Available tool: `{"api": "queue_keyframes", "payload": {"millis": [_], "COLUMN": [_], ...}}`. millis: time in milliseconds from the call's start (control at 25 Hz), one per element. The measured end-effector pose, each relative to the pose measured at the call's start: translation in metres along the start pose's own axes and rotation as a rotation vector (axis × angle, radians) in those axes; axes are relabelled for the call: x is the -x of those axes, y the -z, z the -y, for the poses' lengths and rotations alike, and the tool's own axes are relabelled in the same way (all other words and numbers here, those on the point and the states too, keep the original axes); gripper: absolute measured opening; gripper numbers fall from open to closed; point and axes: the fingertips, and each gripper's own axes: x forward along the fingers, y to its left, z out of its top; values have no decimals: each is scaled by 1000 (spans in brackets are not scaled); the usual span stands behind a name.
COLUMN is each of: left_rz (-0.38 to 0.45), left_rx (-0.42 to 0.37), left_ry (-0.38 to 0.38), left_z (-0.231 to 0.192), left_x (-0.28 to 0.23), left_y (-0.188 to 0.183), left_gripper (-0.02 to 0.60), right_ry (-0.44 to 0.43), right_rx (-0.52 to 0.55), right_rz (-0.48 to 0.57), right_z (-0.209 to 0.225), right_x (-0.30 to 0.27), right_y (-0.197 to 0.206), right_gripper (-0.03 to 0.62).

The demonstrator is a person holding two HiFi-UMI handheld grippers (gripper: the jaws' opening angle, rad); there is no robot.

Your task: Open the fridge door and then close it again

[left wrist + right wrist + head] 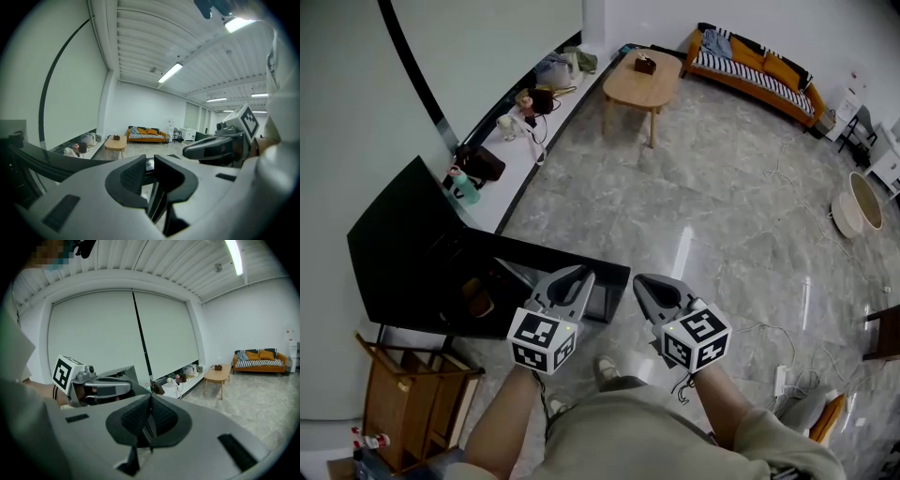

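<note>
The black fridge (403, 253) stands at the left in the head view. Its door (534, 258) is swung out to the right as a thin dark slab. My left gripper (579, 277) sits at the door's top edge near its free end. In the left gripper view the dark door edge (56, 164) runs in from the left into the narrow gap of my left gripper (150, 164), whose jaws are closed on it. My right gripper (645, 286) hangs just right of the door's end, shut and empty; the right gripper view shows the right gripper (150, 413) with its pads together.
A wooden chair (412, 394) stands below the fridge. A low white ledge (539, 155) with bags and bottles runs along the wall. Farther off are a wooden coffee table (642, 80) and an orange sofa (755, 61). Cables and a power strip (783, 380) lie on the floor at the right.
</note>
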Motion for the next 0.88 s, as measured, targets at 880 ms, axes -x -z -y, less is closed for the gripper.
{"api": "queue_keyframes", "payload": {"millis": [880], "left_rz": [-13], "left_rx": [-27], "left_ry": [-64], "left_z": [-34], "left_x": [-73], "left_y": [-26], "left_gripper": [49], "right_ry": [10], "right_rx": [31], "right_rz": [36], "right_z": [66], "right_x": [-26], "right_y": [-24], "right_gripper": [-3]}}
